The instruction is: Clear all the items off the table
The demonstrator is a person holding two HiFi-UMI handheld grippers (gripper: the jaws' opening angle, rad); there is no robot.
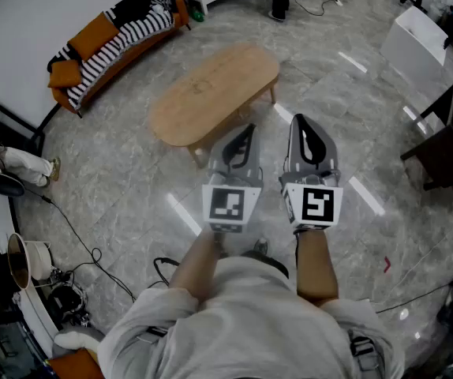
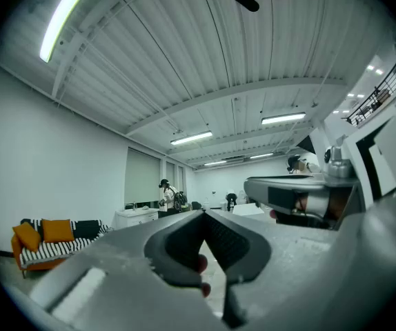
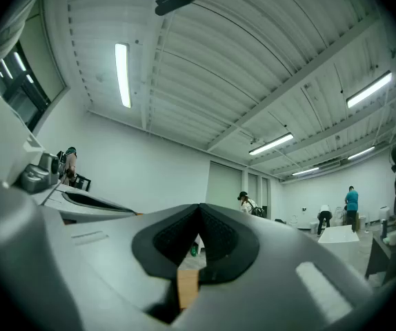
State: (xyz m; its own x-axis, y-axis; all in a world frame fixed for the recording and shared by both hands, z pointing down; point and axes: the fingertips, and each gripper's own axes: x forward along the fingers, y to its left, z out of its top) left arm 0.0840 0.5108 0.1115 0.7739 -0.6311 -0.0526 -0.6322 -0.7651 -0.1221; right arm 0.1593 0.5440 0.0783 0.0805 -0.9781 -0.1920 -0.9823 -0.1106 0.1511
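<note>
No item was seen on the wooden table (image 1: 211, 93), which stood on the tiled floor (image 1: 132, 188) just ahead of both grippers. Its top looked bare, so the clearing was judged either finished or left with nothing in sight to lift. With no item shown, nothing could be said of weight, stiffness, slipperiness or where hold should be taken.

The left gripper (image 2: 203, 219) was held with its jaws pressed fully together and nothing between them. The right gripper (image 3: 199, 212) was likewise closed and empty.

Both were pointed across the room rather than down, so the tabletop was missed in the left gripper view. In the right gripper view only a narrow wood-coloured strip, probably the table, was glimpsed under the jaws. In the head view the table's near edge was partly covered by the left gripper. Small reddish spots beneath the left jaws could not be identified.
</note>
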